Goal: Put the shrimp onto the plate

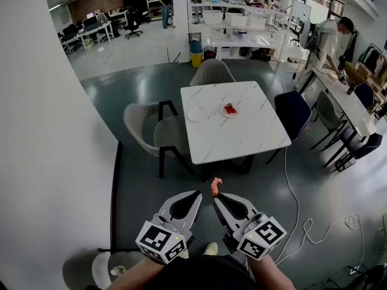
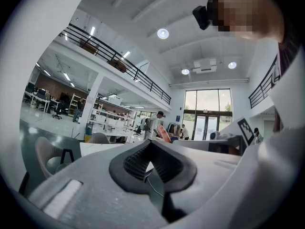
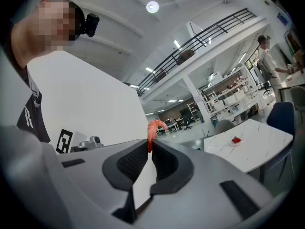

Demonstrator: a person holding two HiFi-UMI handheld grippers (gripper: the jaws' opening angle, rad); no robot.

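The right tool pinches a shrimp at its tips; the left tool is closed, empty. Carry it steadily to the plate far ahead.

I'm looking down on white marble table, standing on dark glossy floor. Empty white plate lying near table's left edge. Small dish sitting just beside it on right, carrying red item. Beige chair standing at left side, another beige chair at far side, dark blue chair at right. White cable trailing over floor right of table.
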